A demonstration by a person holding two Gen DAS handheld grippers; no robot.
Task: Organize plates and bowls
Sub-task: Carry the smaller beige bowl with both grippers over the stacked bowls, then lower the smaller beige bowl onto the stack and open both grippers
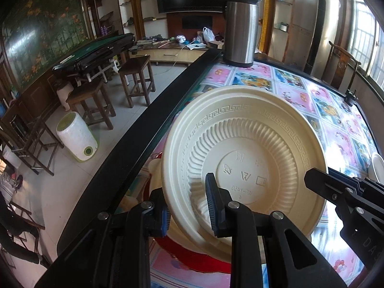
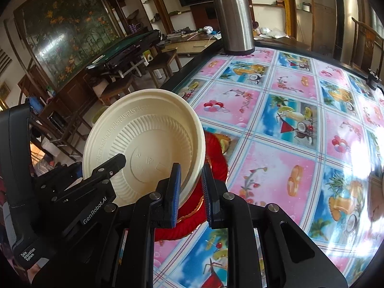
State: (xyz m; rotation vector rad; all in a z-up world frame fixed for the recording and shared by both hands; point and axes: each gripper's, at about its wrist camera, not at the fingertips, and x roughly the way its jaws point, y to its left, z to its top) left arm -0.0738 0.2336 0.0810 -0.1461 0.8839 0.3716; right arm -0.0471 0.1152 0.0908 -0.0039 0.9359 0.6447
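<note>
A cream plastic bowl [image 1: 252,144] with a ribbed wall and a key-pattern rim hangs tilted over the table; a second rim seems nested beneath it. My left gripper [image 1: 188,206] is shut on the bowl's near left rim. My right gripper [image 2: 190,192] is shut on the opposite rim of the same bowl [image 2: 144,129]. Each gripper shows in the other's view: the right gripper [image 1: 336,189] at the bowl's right side, the left gripper [image 2: 105,170] at its left. A red plate [image 2: 216,148] with a gold edge lies on the table under the bowl, mostly hidden.
A tall steel thermos [image 1: 240,28] stands at the table's far edge [image 1: 134,134]. The flowered tablecloth [image 2: 288,132] stretches to the right. A white dish [image 1: 378,168] peeks in at the right. A small black clamp [image 2: 373,79] sits on the far right rim. Stools [image 1: 136,79] stand on the floor to the left.
</note>
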